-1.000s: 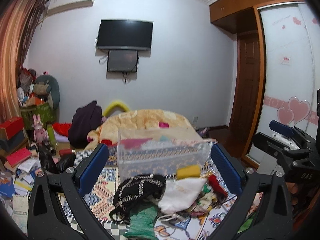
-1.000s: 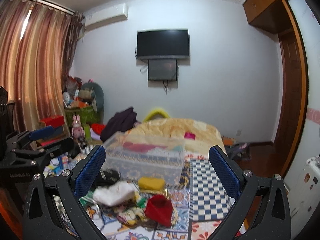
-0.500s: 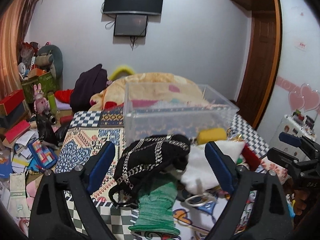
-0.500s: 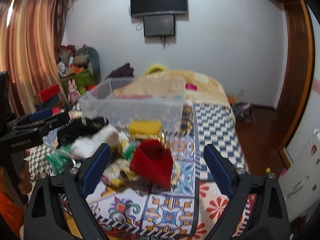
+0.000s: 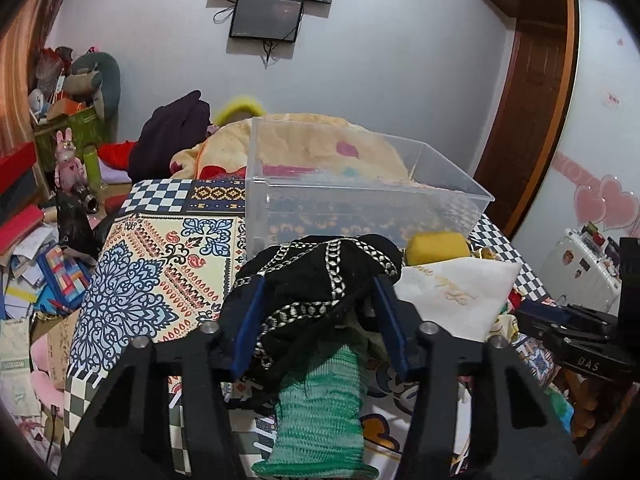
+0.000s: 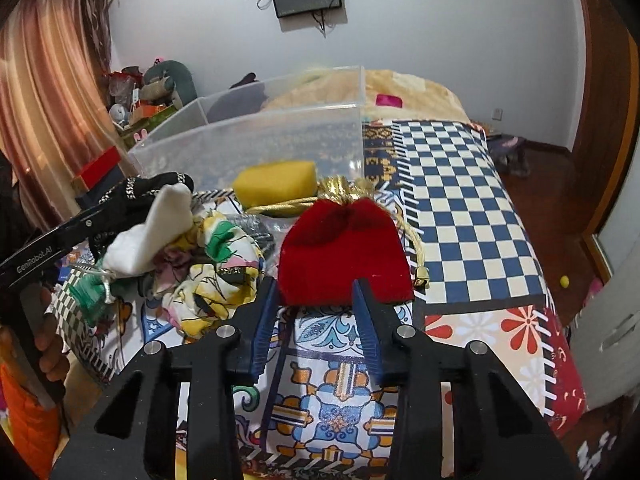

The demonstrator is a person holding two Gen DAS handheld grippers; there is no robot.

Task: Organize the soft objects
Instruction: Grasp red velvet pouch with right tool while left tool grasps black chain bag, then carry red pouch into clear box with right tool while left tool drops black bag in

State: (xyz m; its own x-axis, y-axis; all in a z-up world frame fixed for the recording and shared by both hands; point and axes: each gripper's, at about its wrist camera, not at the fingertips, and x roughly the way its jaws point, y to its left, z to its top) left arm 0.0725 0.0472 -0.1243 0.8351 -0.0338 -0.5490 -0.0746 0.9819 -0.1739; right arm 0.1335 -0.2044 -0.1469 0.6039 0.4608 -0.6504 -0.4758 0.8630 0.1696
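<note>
A pile of soft things lies on the patterned cloth before a clear plastic bin (image 5: 360, 200), which also shows in the right wrist view (image 6: 256, 148). My left gripper (image 5: 318, 304) is closing around a black fabric piece with silver trim (image 5: 320, 276); the pads touch its sides. A green knit item (image 5: 320, 404) lies under it, a white cloth (image 5: 452, 288) and yellow sponge (image 5: 436, 246) to the right. My right gripper (image 6: 316, 292) is half open at the near edge of a red velvet pouch (image 6: 344, 256) with gold cord.
A floral scarf (image 6: 216, 276) and white cloth (image 6: 152, 236) lie left of the red pouch. The yellow sponge (image 6: 276, 184) sits against the bin. A bed with a yellow blanket (image 5: 320, 144) lies behind. Clutter (image 5: 40, 240) covers the floor at left.
Both grippers have dropped and moved forward to the pile. The left jaws narrowed around the black fabric; the right jaws narrowed at the red pouch.
</note>
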